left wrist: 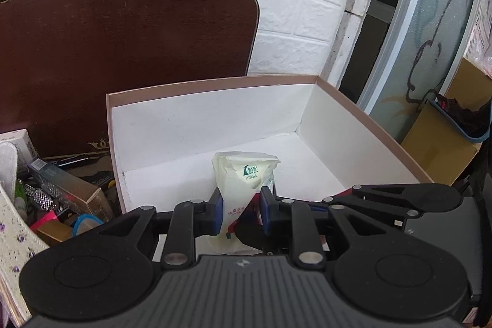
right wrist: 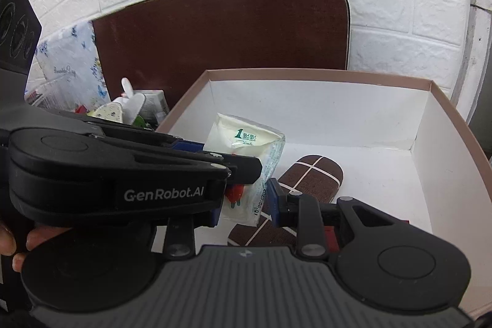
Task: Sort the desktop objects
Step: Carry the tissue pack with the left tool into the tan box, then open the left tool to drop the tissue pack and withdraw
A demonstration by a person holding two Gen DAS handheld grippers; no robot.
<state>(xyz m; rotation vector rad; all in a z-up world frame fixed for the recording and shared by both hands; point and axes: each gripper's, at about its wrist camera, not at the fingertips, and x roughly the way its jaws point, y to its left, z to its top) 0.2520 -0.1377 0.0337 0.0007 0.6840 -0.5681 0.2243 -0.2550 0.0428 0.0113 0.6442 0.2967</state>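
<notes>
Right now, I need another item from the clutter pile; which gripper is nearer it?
Left. The left gripper hangs over the box beside the clutter pile; the right gripper is beyond the left one, farther off.

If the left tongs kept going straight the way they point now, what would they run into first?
Probably the white floor of the open box. The left tongs are shut on a tissue pack and angle down into it; nothing else seems to lie ahead, though depth is uncertain.
</notes>
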